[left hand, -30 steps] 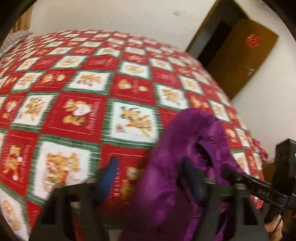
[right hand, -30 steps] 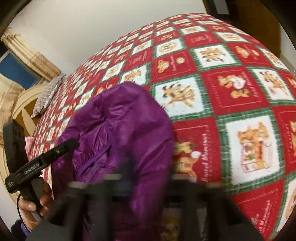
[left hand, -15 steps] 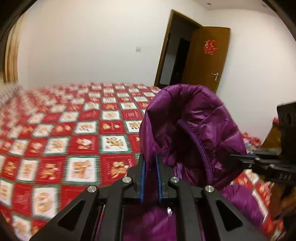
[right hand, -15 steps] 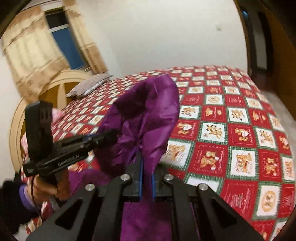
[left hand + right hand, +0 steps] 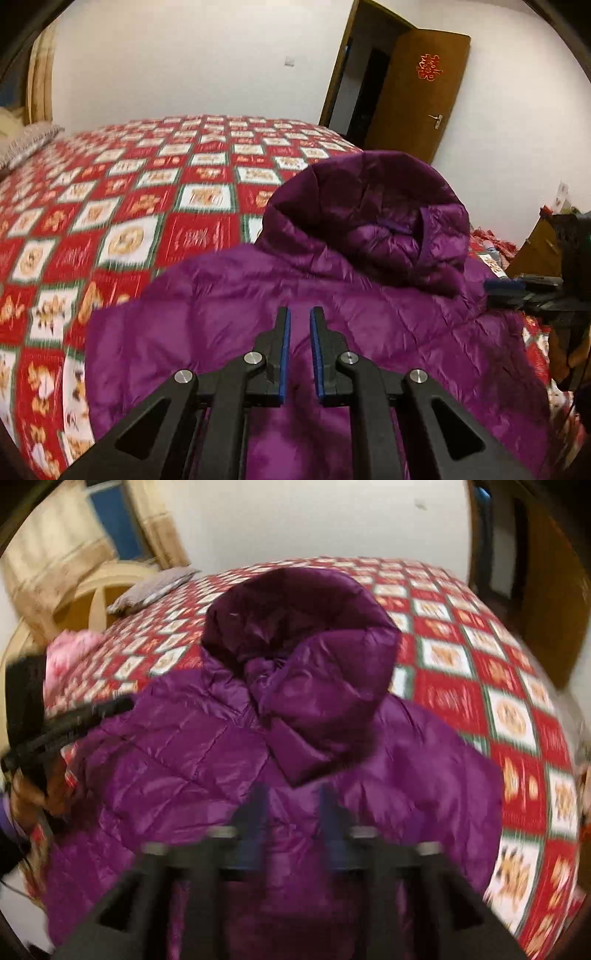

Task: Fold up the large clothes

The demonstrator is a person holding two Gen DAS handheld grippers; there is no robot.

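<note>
The purple jacket (image 5: pixel 332 317) is lying spread on the bed (image 5: pixel 129 206) ahead of both claws, hood beyond them, no fold yet made. Left claw (image 5: pixel 300 332) is slightly apart, empty; right claw (image 5: pixel 295 812) is opening, gripping nothing.

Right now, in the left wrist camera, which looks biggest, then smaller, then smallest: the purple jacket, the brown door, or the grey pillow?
1. Purple jacket, by far the biggest, though it lies nearest the camera.
2. Brown door, far away across the room.
3. Grey pillow, smallest, partly cut off at the edge.
</note>
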